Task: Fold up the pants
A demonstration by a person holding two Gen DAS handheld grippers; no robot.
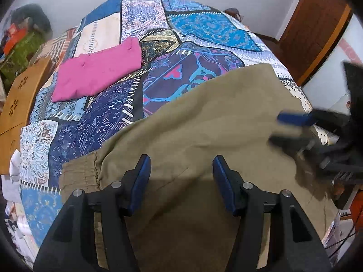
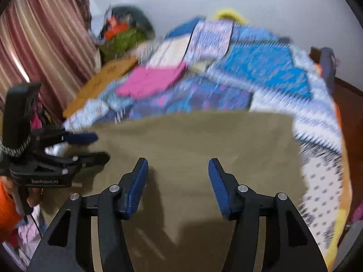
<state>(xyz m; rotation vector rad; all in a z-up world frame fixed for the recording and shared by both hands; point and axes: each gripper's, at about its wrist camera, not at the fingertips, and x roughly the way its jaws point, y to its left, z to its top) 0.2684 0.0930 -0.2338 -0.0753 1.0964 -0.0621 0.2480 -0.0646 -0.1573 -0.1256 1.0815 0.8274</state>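
Observation:
Khaki pants [image 1: 204, 122] lie flat across the near part of a bed with a patchwork cover [image 1: 204, 25]. Their elastic cuff [image 1: 79, 172] points left. My left gripper [image 1: 181, 176] is open and empty, just above the cloth near the cuff. My right gripper [image 2: 178, 179] is open and empty above the pants [image 2: 192, 136]; that view is blurred. The right gripper also shows in the left wrist view [image 1: 285, 129] at the pants' right side. The left gripper shows in the right wrist view [image 2: 95, 147] at the pants' left edge.
A folded pink garment [image 1: 97, 72] lies on the bed cover beyond the pants. A wooden board [image 1: 18, 104] stands at the bed's left. A pile of clutter [image 1: 20, 43] sits far left, striped curtains [image 2: 40, 45] beside it. A wooden door [image 1: 315, 25] is at the right.

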